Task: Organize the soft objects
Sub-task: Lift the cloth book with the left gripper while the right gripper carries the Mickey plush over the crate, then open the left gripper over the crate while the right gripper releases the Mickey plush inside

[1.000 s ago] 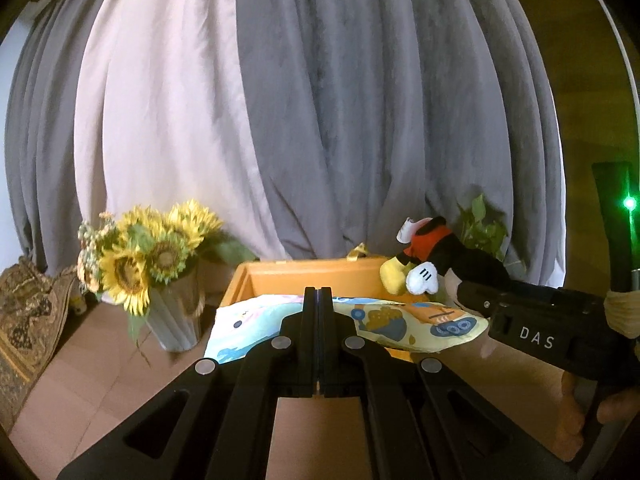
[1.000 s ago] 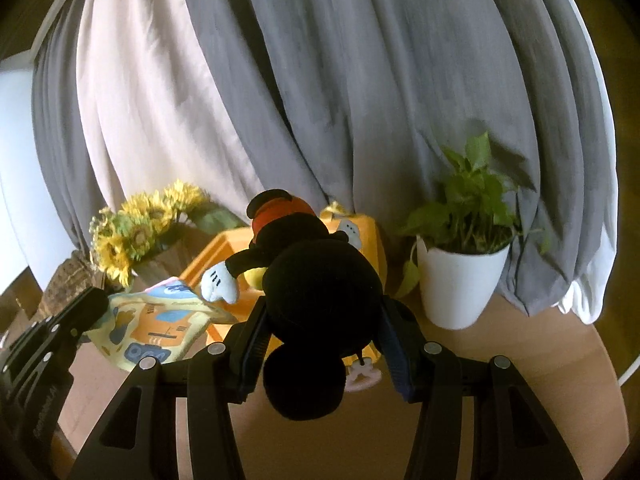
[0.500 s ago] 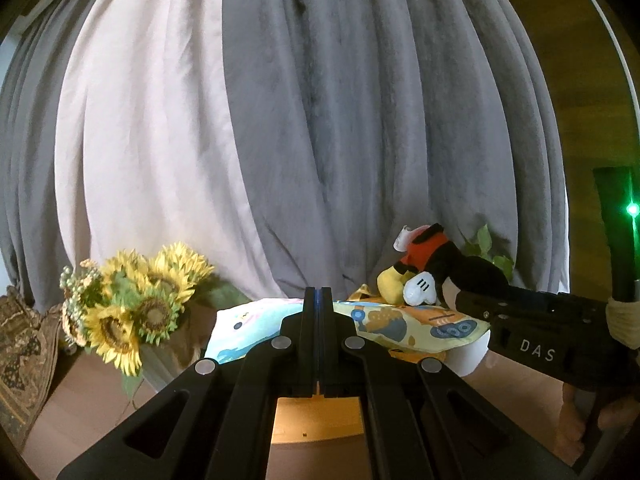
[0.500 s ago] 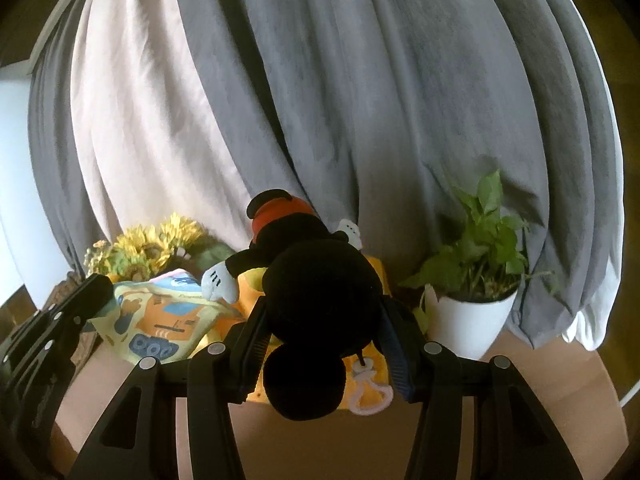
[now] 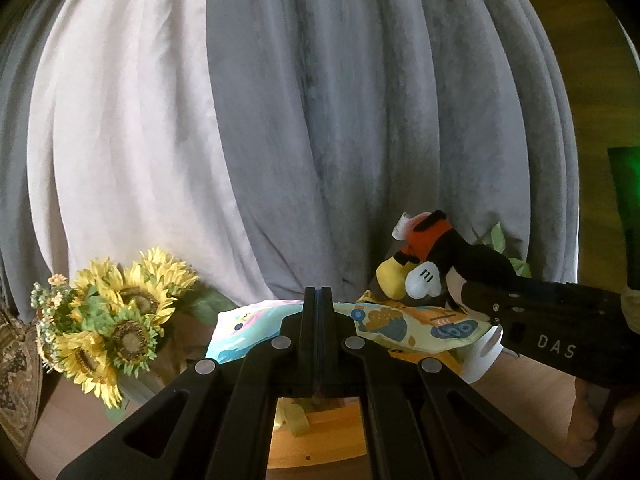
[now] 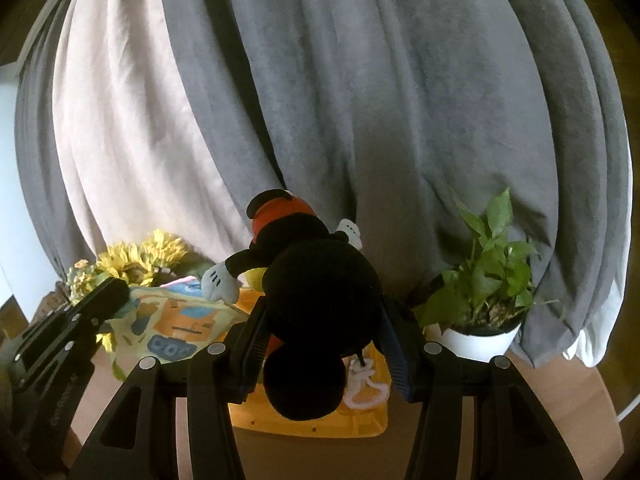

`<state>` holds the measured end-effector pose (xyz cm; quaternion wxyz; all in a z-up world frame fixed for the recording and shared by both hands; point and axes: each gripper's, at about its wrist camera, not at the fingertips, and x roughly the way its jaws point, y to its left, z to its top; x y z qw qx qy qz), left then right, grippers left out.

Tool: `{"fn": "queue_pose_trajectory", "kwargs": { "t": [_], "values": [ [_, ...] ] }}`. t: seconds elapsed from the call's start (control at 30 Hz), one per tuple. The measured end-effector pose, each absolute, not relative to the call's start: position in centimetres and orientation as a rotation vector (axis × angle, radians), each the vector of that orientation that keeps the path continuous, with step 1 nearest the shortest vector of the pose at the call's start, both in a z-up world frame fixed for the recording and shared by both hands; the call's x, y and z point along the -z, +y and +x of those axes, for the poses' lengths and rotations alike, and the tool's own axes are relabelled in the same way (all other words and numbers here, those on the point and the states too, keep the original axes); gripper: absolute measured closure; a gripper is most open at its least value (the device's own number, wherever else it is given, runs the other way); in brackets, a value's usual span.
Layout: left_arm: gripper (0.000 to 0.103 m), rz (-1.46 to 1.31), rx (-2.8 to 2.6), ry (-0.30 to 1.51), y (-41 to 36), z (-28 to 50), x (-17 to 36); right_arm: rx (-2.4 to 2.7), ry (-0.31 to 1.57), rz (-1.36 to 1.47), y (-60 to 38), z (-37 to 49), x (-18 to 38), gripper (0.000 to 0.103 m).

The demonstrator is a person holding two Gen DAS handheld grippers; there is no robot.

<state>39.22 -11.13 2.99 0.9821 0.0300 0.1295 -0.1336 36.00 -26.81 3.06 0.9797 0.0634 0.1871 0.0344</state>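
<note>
Left gripper (image 5: pixel 318 294): fingers pressed together, pinching the edge of a printed cloth (image 5: pixel 404 326).
Printed cloth: pale yellow and blue with cartoon motifs, held up above the orange box (image 6: pixel 320 416), spreading to either side of the fingers.
Right gripper (image 6: pixel 320 320): fingers part-spread, clamped on the black head of a plush mouse (image 6: pixel 316 292).
Plush mouse: held aloft over the box, red shorts and white gloves pointing away toward the curtain (image 6: pixel 360 100).
Orange box: on the wooden table (image 6: pixel 560 408), below both held items.
Sunflowers (image 5: pixel 116 320): in a vase, left of the box.
Potted plant (image 6: pixel 486 276): white pot, right of the box.
Curtain: grey and cream folds behind everything.
</note>
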Motion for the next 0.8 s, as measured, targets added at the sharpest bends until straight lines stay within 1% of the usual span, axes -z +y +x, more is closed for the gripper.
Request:
{"fn": "queue_pose_trajectory", "kwargs": {
  "t": [0.33,0.73,0.77,0.8],
  "values": [
    [0.101,0.086,0.269,0.328,-12.2,43.8,-1.2,-0.088,0.43,0.123,-26.9,40.0,-2.5,0.05],
    [0.1,0.111,0.289,0.417,-13.4,49.0,3.4,-0.163,0.527,0.112,-25.6,45.3,1.1,0.049],
    [0.092,0.119,0.295,0.434,-13.5,49.5,3.9,-0.18,0.543,0.119,-25.4,45.9,1.6,0.049],
    [0.075,0.134,0.291,0.469,-13.7,50.0,4.6,-0.2,0.558,0.121,-25.1,46.4,2.1,0.046]
  ]
}}
